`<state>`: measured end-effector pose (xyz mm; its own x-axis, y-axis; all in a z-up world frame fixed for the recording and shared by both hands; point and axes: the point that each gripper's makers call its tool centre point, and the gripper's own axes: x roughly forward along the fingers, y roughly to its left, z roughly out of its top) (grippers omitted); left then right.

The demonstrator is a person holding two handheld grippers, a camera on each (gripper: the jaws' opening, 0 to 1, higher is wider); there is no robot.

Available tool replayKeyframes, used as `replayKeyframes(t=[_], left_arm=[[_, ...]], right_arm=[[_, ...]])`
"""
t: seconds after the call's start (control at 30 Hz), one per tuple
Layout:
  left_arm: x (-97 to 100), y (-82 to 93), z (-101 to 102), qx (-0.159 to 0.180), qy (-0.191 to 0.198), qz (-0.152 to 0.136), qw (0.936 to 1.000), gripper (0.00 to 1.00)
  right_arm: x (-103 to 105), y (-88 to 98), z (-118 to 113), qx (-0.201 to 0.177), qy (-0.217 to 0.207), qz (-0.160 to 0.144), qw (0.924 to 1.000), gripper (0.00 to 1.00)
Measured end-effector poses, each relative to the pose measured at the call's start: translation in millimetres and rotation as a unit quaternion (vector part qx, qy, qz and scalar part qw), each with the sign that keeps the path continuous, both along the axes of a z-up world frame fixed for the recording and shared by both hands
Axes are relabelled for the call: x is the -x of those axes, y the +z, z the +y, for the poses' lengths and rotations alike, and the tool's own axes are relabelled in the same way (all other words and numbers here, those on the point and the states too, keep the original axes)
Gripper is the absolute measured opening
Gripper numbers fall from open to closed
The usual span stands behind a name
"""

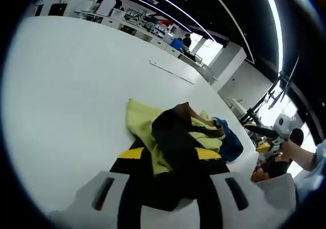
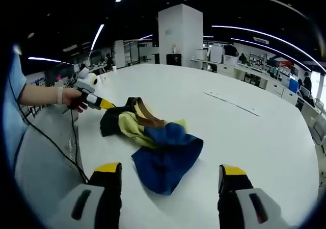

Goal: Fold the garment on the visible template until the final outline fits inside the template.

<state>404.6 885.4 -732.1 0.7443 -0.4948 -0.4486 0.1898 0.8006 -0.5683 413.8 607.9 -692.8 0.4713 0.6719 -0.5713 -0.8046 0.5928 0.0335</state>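
A crumpled garment [image 2: 153, 137] of black, yellow-green, brown and blue cloth lies in a heap on the white table [image 2: 244, 132]. My left gripper [image 1: 170, 155] is shut on the garment's [image 1: 173, 137] black part, which bunches up between its yellow-tipped jaws. In the right gripper view the left gripper [image 2: 99, 102] comes in from the left, held by a hand, at the garment's black edge. My right gripper [image 2: 170, 169] is open, its jaws wide apart on either side of the blue part, just short of it. A thin marked line [image 2: 232, 104] runs across the table beyond the garment.
The same thin line [image 1: 170, 71] shows far off in the left gripper view. A person's hand [image 2: 69, 97] and pale blue sleeve are at the left, with a black cable [image 2: 51, 137] trailing over the table edge. The right gripper [image 1: 275, 132] and a hand hover past the table's right edge. Office desks stand behind.
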Motion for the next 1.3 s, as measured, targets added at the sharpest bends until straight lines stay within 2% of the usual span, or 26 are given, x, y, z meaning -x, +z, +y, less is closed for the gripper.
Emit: replayKeyframes(t=[0.17,0.33,0.53,0.57,0.73,1.1,1.17,1.23,1.3], left_arm=[[-0.4,0.3,-3.6,0.048,0.014,0.015,0.9986,0.24],[-1.0,-2.7,-4.4,0.062,0.02,0.021,0.9977,0.21],[0.9,-0.9,-6.5,0.074,0.02,0.025,0.9968,0.01],[1.5,-0.1,-7.2,0.079,0.02,0.028,0.9963,0.0],[0.9,2.7,-5.5,0.088,0.031,0.03,0.9952,0.0],[8.7,11.4,-0.5,0.077,0.02,0.024,0.9965,0.0],[10.1,13.1,1.4,0.079,0.021,0.023,0.9964,0.0],[11.3,16.2,2.5,0.084,0.023,0.021,0.996,0.0],[12.9,18.4,3.6,0.081,0.021,0.018,0.9964,0.0]], right_arm=[[4.1,-5.1,-0.4,0.004,0.0,0.005,1.0,0.76],[7.0,-7.2,2.8,0.006,0.004,0.008,0.9999,0.76],[7.6,-7.1,5.9,0.005,0.008,0.009,0.9999,0.75],[7.6,-7.2,6.5,0.005,0.009,0.009,0.9999,0.74],[3.6,-8.5,11.3,0.01,0.014,0.003,0.9999,0.64],[-6.4,-11.5,24.3,0.015,0.022,-0.008,0.9996,0.59],[-7.8,-12.7,25.1,0.023,0.025,-0.015,0.9993,0.54],[-12.4,-13.2,23.2,0.044,0.03,-0.037,0.9979,0.46],[-14.6,-13.2,24.0,0.055,0.036,-0.047,0.9967,0.43]])
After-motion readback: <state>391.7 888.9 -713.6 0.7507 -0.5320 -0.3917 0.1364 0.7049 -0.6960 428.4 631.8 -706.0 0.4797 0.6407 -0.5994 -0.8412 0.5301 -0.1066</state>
